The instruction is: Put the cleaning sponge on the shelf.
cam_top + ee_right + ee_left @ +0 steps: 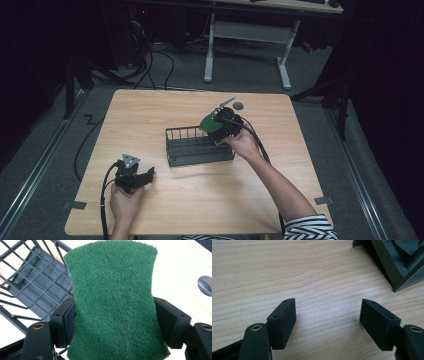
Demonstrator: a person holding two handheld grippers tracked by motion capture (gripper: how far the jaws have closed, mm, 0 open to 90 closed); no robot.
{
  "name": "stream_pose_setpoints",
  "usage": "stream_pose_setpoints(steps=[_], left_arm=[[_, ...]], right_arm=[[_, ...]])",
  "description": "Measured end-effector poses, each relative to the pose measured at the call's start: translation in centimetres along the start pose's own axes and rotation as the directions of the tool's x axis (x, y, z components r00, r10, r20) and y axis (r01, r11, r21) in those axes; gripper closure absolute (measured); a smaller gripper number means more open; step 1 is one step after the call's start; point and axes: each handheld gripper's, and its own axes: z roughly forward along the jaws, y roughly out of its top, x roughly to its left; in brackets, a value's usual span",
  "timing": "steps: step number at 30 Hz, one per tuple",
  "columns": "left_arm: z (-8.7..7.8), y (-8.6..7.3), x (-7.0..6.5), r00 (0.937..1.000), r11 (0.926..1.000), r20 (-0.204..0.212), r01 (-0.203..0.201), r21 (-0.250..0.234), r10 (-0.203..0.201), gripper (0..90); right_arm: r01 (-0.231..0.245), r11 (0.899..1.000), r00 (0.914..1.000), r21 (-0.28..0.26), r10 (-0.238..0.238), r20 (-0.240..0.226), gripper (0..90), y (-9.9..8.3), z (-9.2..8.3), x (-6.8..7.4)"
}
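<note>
The scouring pad (113, 300) is dark green, with a rough fibrous face and a waisted outline, narrower in the middle than at its ends. It is held between the two jaws of the right gripper (113, 322), which press on its narrow sides, so it is off the tabletop (200, 200). In the high view the scouring pad (206, 122) is tilted and sits just over the right end of the wire basket (186, 155). The wire basket is dark, long and open on top, with thin wire walls and a grid bottom, and it stands near the middle of the tabletop.
</note>
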Motion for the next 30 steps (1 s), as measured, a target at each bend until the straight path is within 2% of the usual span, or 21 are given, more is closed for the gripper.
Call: stream_pose_setpoints(steps=[7, 16, 22, 30], left_arm=[[0.0, 0.0, 0.0, 1.0000, 1.0000, 0.000, 0.000, 0.000, 0.000, 29.8], [0.0, 0.0, 0.0, 1.0000, 1.0000, 0.001, 0.001, -0.001, -0.001, 29.8], [0.0, 0.0, 0.0, 1.0000, 1.0000, 0.001, 0.001, -0.002, -0.001, 29.8], [0.0, 0.0, 0.0, 1.0000, 1.0000, 0.002, 0.002, -0.002, -0.002, 29.8]], right_arm=[[-0.018, 1.000, 0.9998, 0.017, 0.018, -0.010, 26.4, -0.4, 0.4, 0.0], [-0.001, 1.000, 0.9999, 0.028, 0.002, -0.014, 26.5, -0.8, 0.4, 0.1], [-0.007, 0.998, 0.9995, 0.069, 0.009, -0.032, 27.2, -1.1, 1.2, 0.3], [-0.009, 0.997, 0.9992, 0.079, 0.012, -0.038, 27.2, -1.2, 1.4, 0.3]])
